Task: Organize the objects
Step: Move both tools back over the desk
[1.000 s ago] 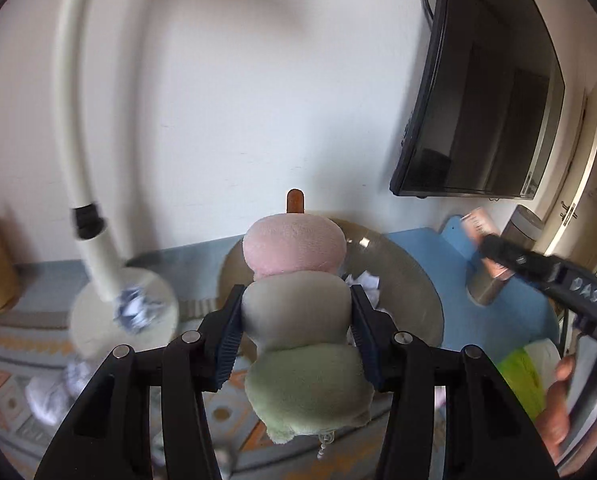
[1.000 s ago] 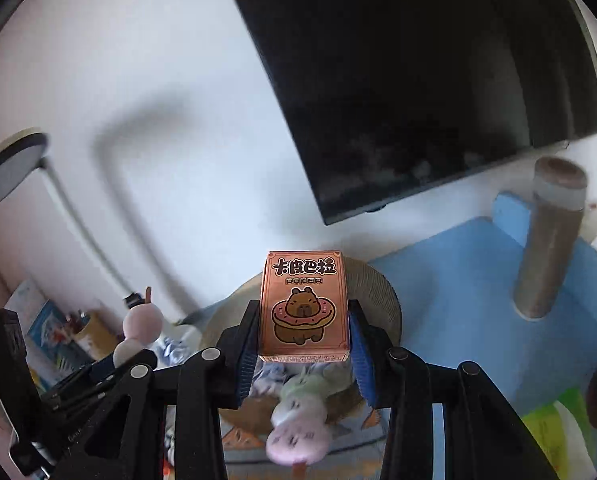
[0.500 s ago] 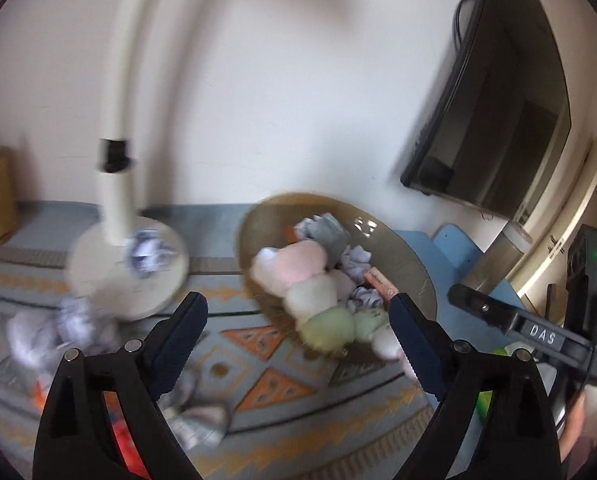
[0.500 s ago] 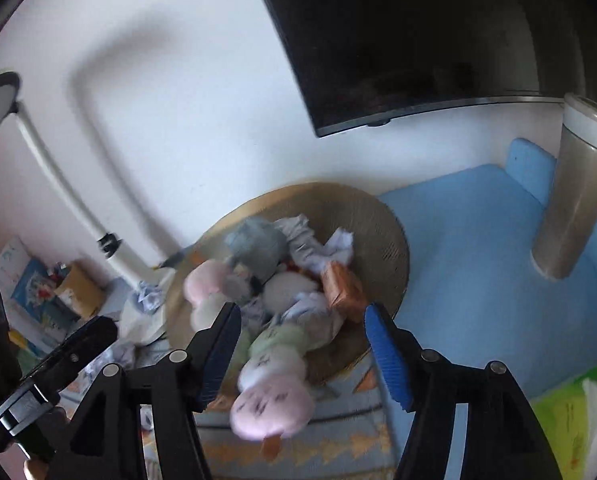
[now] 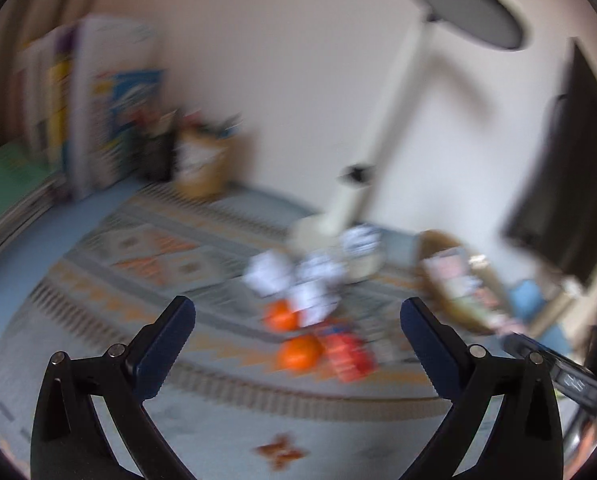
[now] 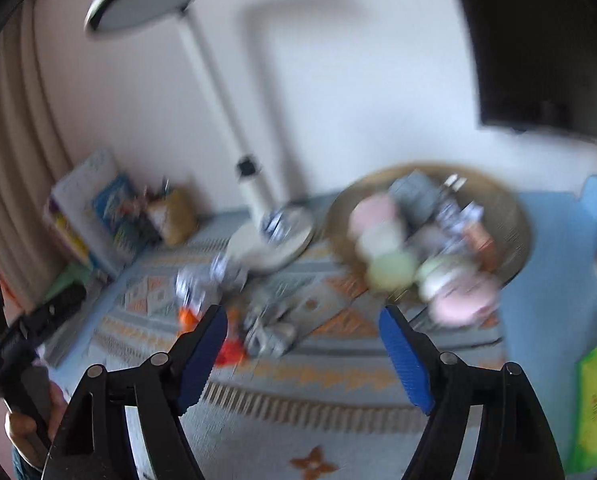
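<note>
Both views are blurred. The left gripper [image 5: 297, 322] is seen with its jaws opening wide and nothing between them; ahead of it, two round orange fruits [image 5: 298, 352], a red packet [image 5: 348, 354] and crumpled white paper balls [image 5: 294, 280] lie on the patterned woven mat [image 5: 138, 264]. The right gripper [image 6: 303, 334] is likewise opening and empty. Ahead and to its right, the round woven basket [image 6: 510, 216] is filled with pastel plush dumplings [image 6: 382, 240].

Both wrist cams angle down over the patterned mat [image 5: 146, 264], sharing lamp [image 6: 254, 184], prob. basket [image 6: 510, 216].
</note>
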### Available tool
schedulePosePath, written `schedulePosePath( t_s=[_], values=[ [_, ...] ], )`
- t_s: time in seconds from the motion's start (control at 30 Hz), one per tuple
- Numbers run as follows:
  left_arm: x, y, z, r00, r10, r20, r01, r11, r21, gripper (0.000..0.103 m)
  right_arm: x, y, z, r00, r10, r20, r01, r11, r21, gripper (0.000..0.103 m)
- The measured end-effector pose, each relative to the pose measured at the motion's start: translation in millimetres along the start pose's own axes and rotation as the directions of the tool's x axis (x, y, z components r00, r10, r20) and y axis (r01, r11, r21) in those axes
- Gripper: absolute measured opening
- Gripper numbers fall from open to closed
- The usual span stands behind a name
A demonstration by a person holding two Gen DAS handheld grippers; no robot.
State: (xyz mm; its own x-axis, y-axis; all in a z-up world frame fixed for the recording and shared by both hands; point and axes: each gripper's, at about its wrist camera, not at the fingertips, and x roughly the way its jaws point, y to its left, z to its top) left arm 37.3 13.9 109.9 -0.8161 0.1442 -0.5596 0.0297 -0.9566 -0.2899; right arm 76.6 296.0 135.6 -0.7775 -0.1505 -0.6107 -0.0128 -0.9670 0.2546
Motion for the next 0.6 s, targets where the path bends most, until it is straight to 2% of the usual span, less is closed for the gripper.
schedulePosePath(
  t_s=[0.1, 0.27, 0.33, 0.4, 0.6],
  values=[
    [24.0, 27.2, -19.9, 0.993, 0.093, -0.068, -0.093, 0.996, 0.001, 0.102, 33.2, 20.4, -31.4, 0.999, -0.04, -0.029, 0.038, 0.997, -0.073, 0.077],
    [49.6, 47.9, -44.0, 0.989, 0.082, -0.121, -0.088, 0.995, -0.047, 0.102, 65.1, 26.2, -65.7, 0.995, -0.071, -0.07, 0.061, 0.989, -0.134, 0.077],
    [58.4, 46.9, -51.8, 0.985, 0.106, -0.132, -0.112, 0.993, -0.036, 0.102, 69.1, 24.0, -69.3, 0.995, -0.078, -0.069, 0.067, 0.987, -0.146, 0.077],
    [61.5, 38.4, -53.3, 0.983, 0.103, -0.152, -0.104, 0.995, 0.004, 0.102, 77.2, 22.1, -72.0, 0.992, -0.086, -0.092, 0.072, 0.986, -0.148, 0.077],
    [57.2, 11.7, -61.8, 0.982, 0.155, -0.109, -0.136, 0.977, 0.166, 0.102, 90.0, 30.1, -76.2, 0.982, -0.148, -0.122, 0.121, 0.972, -0.201, 0.077]
  ],
)
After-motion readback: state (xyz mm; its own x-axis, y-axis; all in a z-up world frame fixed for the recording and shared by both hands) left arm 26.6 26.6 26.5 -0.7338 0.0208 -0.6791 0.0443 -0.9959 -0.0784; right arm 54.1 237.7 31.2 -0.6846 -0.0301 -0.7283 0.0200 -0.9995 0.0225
